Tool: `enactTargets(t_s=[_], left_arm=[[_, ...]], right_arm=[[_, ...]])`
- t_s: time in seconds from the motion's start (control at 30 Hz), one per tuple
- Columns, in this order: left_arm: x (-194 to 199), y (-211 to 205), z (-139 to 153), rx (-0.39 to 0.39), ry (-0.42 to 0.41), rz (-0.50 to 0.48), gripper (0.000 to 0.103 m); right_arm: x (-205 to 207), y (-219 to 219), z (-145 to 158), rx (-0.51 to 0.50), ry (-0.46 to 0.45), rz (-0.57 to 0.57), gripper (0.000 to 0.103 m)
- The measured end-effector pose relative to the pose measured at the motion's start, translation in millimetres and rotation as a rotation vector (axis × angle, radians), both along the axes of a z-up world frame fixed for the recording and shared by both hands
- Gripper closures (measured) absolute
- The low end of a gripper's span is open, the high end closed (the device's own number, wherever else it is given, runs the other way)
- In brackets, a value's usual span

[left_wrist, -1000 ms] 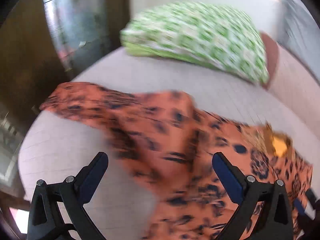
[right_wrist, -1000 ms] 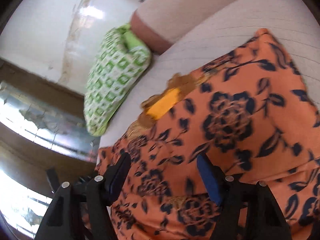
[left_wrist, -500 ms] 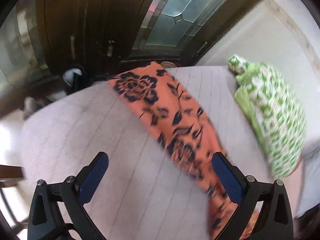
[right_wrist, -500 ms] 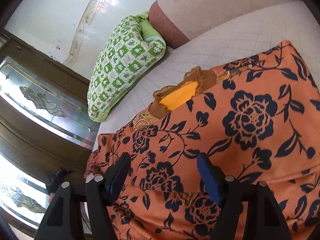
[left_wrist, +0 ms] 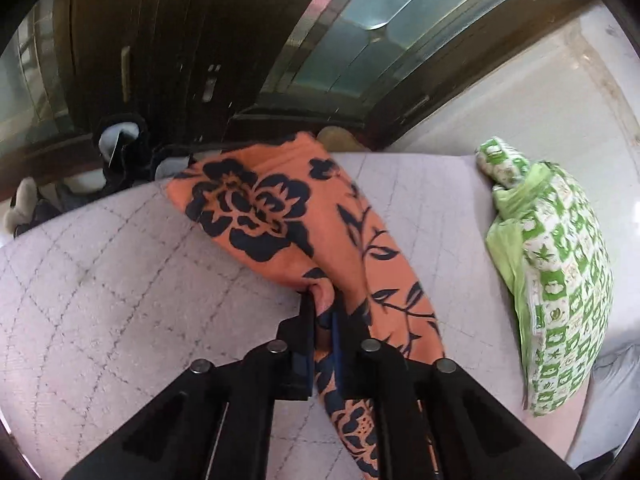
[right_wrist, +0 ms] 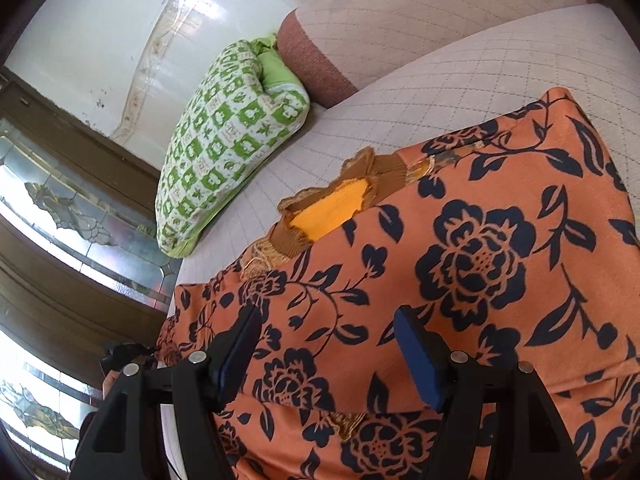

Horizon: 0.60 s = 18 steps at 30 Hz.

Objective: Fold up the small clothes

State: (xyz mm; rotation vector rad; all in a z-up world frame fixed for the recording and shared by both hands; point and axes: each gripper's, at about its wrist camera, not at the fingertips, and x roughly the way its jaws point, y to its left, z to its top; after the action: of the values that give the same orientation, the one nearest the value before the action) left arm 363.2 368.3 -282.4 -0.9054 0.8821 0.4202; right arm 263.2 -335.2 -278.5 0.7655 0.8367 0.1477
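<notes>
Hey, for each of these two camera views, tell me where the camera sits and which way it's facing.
Left wrist: sits on the left gripper, looking down along its fingers, which have just closed on an edge of the orange floral garment, toward the dark window frame.
Right wrist: sits on the right gripper, whose fingers stand apart over the garment's wider part, facing the white wall.
Shared: garment, green patterned pillow, quilted mattress.

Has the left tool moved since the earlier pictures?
Yes. The left tool swung away from the pillow, now at the right edge, and its jaws just closed on the garment.
</notes>
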Motion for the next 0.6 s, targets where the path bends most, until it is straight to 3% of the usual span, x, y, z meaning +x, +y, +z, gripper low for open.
enactTargets(t_s=[0.17, 0.27, 0.4, 0.6], left_arm=[[-6, -48, 53, 0.12, -0.102, -0.136, 0.098], [-12, -104, 97, 0.21, -0.161, -0.274, 0.098], [-32, -211, 147, 0.305, -0.238, -0.503, 0.098], [-64, -381, 166, 0.345, -0.277, -0.824, 0.098]], right_arm=[[-4, -13, 6, 0.016, -0.025, -0.051, 0.031], [-10, -23, 12, 0.03, -0.043, -0.087, 0.031], [-20, -45, 19, 0.069, -0.066, -0.151, 0.031], [-38, -92, 26, 0.129, -0.084, -0.254, 0.031]])
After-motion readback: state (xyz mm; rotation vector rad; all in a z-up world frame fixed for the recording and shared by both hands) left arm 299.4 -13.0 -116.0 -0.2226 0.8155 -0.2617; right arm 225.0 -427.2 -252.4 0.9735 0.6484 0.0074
